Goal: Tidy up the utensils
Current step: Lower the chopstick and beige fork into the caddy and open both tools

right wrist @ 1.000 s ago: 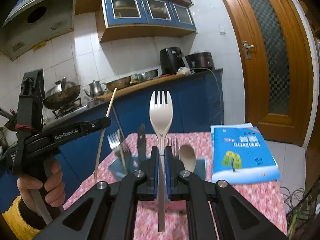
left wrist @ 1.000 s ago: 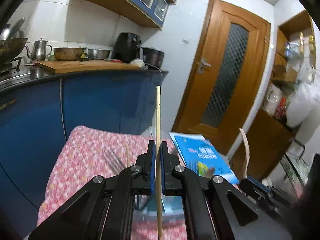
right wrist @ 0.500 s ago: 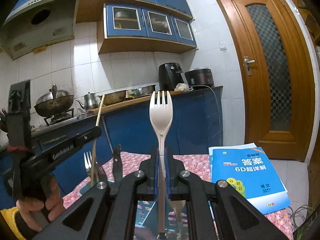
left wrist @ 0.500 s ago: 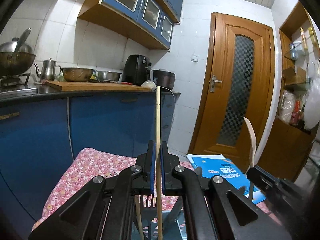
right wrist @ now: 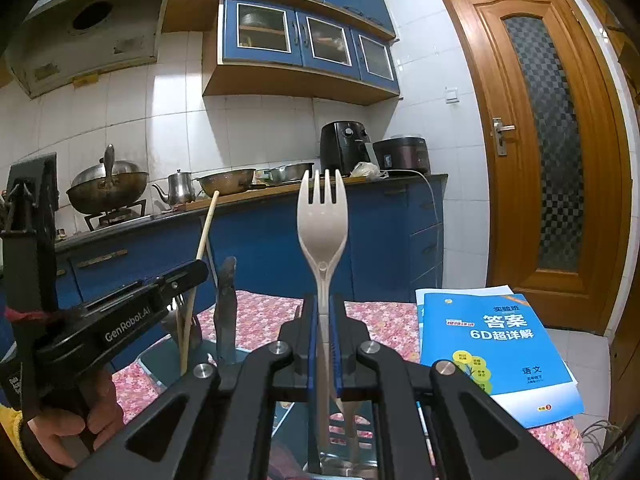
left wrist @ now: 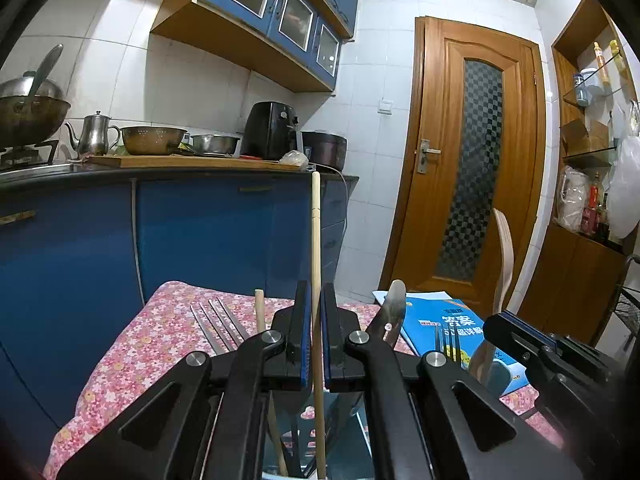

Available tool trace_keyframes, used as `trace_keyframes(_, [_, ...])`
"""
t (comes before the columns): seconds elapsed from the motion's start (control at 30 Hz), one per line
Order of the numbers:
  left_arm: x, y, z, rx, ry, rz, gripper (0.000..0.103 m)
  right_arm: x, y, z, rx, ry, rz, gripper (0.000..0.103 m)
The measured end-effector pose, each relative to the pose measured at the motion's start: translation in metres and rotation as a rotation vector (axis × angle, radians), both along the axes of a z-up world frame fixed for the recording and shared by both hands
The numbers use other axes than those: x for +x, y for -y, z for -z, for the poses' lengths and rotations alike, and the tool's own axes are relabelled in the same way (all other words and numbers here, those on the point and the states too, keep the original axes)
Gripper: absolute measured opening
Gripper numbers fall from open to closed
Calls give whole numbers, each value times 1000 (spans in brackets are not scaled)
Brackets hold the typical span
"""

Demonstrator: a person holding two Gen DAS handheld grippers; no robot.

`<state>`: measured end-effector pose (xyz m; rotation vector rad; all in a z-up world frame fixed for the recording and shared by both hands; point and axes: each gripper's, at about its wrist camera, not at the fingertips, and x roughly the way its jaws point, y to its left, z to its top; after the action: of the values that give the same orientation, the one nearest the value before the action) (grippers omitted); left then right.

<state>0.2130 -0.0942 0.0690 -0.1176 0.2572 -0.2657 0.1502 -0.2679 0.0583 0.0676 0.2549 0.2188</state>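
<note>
My left gripper [left wrist: 316, 344] is shut on a wooden chopstick [left wrist: 316, 248] that stands upright, its lower end down in a clear holder [left wrist: 340, 440] below the fingers. My right gripper [right wrist: 324, 344] is shut on a beige plastic fork [right wrist: 322, 220], tines up, its handle reaching into the same clear holder [right wrist: 344, 440]. The left gripper [right wrist: 120, 320] with its chopstick [right wrist: 202, 256] shows at the left of the right wrist view. The right gripper [left wrist: 540, 344] and the fork [left wrist: 504, 256] show at the right of the left wrist view. Metal forks [left wrist: 224, 324], a knife [left wrist: 390, 312] and another chopstick [left wrist: 260, 312] stand in the holder.
The holder stands on a table with a pink floral cloth [left wrist: 152, 344]. A blue booklet [right wrist: 496, 344] lies at the right of the cloth. Blue kitchen cabinets [left wrist: 180, 232] with pots on the counter stand behind. A wooden door [left wrist: 472, 168] is at the back right.
Both grippers have come lower and closer to the holder, each with its utensil upright; the chopstick's and the fork's lower ends now sit deeper in the holder.
</note>
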Motion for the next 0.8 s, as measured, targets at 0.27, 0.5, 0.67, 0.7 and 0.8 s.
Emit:
trace_keyframes(0.27, [-10, -4, 1, -5, 14, -9, 2, -2, -8, 0, -12, -37, -19, 11])
trace_keyframes(0.5, [-18, -6, 1, 3, 4, 14, 9, -6, -7, -3, 5, -44, -12, 23])
trace_keyframes(0.67, [-24, -12, -1, -17, -12, 12, 28, -11, -10, -7, 15, -45, -10, 26])
trace_keyframes(0.7, [-25, -14, -2, -19, -15, 13, 28, -13, -10, -8, 18, -43, -9, 26])
trace_keyframes(0.8, [-31, -18, -4, -21, -26, 13, 28, -21, -13, -12, 27, -42, -9, 28])
